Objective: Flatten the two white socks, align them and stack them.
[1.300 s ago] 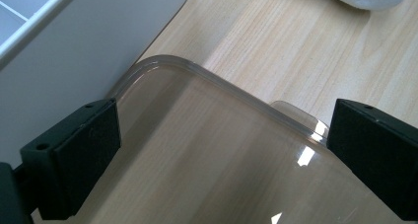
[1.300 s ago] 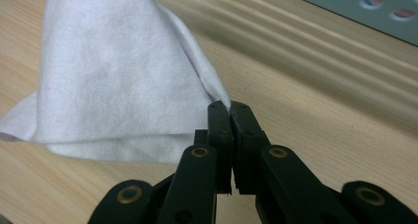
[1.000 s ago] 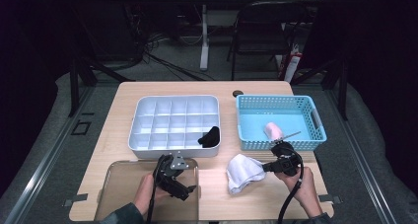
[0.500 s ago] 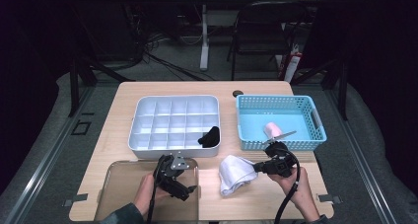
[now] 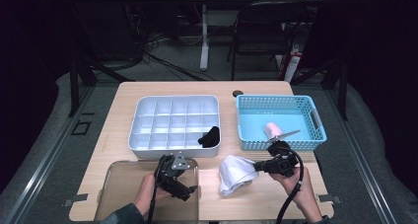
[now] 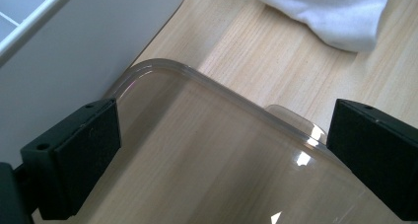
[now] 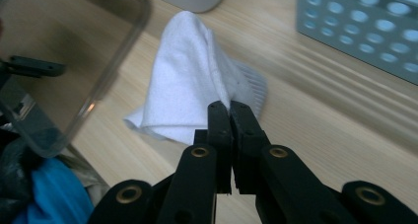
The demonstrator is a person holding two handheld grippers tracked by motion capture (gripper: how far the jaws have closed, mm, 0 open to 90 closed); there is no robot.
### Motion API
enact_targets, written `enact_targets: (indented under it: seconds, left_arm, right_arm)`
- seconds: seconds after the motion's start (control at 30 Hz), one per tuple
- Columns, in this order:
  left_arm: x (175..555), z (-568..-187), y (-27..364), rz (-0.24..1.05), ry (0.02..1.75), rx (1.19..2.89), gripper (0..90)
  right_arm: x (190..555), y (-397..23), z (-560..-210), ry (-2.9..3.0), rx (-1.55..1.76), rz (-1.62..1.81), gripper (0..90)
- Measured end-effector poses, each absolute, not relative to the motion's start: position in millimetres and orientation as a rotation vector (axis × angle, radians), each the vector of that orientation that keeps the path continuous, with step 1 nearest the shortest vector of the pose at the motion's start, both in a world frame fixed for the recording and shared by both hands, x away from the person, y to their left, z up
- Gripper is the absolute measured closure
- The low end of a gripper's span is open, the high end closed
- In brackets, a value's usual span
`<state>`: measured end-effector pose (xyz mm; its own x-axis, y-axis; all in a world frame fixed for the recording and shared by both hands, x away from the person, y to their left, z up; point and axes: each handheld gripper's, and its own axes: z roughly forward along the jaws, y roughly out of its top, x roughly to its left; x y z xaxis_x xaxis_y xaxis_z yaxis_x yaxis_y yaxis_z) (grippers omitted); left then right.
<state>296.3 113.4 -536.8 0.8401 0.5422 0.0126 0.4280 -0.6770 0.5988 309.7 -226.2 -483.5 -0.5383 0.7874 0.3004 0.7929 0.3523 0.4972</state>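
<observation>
White cloth point(image 5: 235, 172) low in the middle is pinched by the right gripper point(image 5: 260, 167), maybe for dragging, while the left gripper point(image 5: 183, 189) waits wide over the clear lid point(image 5: 116, 187).

No text, label, brand, number or sign can be read on anything in these pictures; every surface in view is plain, or too small and too dark to make out.
</observation>
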Motion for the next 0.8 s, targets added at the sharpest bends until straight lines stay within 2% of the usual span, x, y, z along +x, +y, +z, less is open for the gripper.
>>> enact_targets:
  seconds: [0.27, 0.53, 0.8]
  left_arm:
    - [294.5, -533.2, 110.0, 0.237, 0.704, 2.412, 0.4]
    - [294.5, -533.7, 105.1, 0.222, 0.696, 2.419, 1.0]
    - [295.6, -535.5, 106.0, 0.216, 0.707, 2.422, 2.5]
  right_arm:
    - [307.6, -199.8, -481.7, -2.594, -1.397, -0.961, 88.4]
    - [316.4, -164.7, -507.1, -2.614, -1.325, -0.882, 87.9]
    - [320.2, -156.0, -535.1, -2.623, -1.424, -0.787, 79.5]
